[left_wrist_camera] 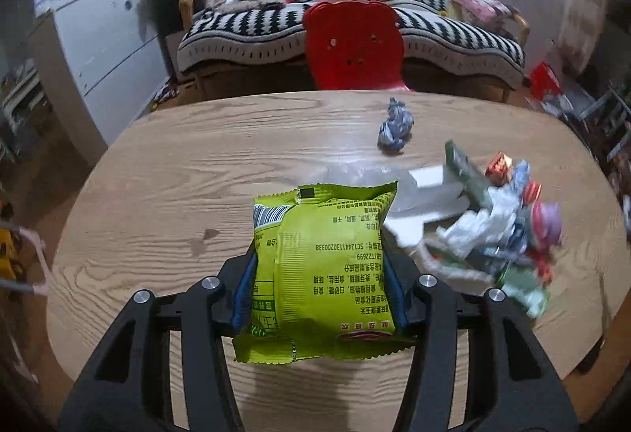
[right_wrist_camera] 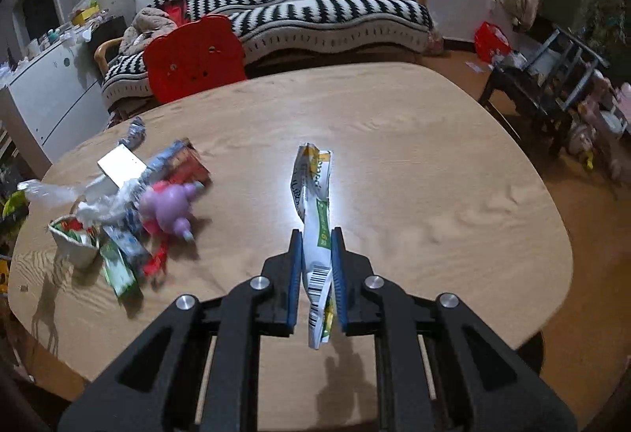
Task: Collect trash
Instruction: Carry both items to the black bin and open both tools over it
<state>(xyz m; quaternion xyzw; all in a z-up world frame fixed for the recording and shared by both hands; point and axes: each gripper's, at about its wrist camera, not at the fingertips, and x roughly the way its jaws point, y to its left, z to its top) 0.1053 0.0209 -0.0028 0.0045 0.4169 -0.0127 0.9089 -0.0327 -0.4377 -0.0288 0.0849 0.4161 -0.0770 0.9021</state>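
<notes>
Trash pile [left_wrist_camera: 489, 231], crumpled wrapper [left_wrist_camera: 395, 127], red chair [left_wrist_camera: 355, 45]

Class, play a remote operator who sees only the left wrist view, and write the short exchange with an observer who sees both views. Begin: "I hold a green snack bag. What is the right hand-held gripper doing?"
Observer: The right hand-held gripper is shut on a flattened white wrapper.
Operator: Is any trash beyond it?
Observer: No, that side of the table is bare.
Operator: Anything right of the table?
Observer: A dark shelf rack on the floor.
</notes>
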